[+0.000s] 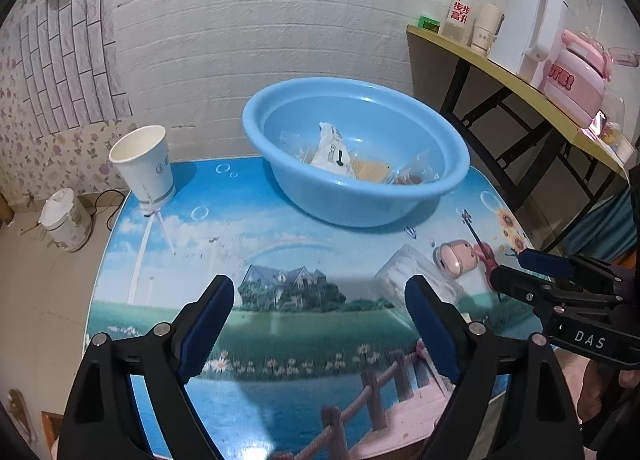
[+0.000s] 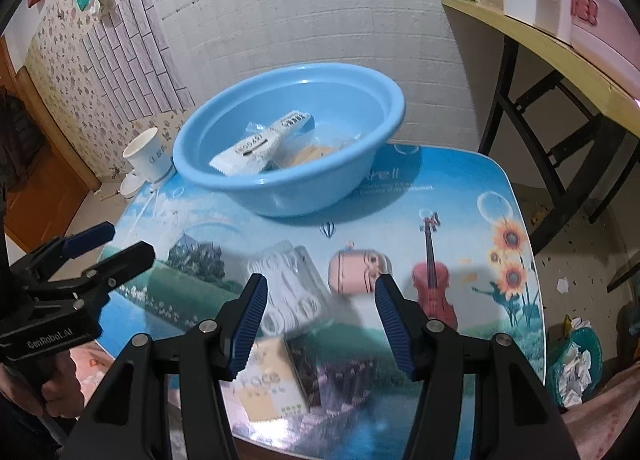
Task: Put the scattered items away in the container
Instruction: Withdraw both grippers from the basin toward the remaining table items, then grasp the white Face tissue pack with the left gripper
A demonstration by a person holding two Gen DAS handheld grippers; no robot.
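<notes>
- Round light-blue plastic basin (image 1: 356,151) at twelve o'clock already holds several packets.
- Clear plastic packet (image 2: 288,288), pink earbud case (image 2: 358,268) and yellow box (image 2: 272,380) remain on the table.
- Left gripper (image 1: 320,320) and right gripper (image 2: 318,320) both spread, empty.

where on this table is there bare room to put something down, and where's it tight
Free: the wide stretch of table between the paper cup, the blue basin and the left gripper; also the sunflower side beyond the pink case. Crowded: the near edge, where the clear packet, pink case and yellow box cluster by the right gripper.
</notes>
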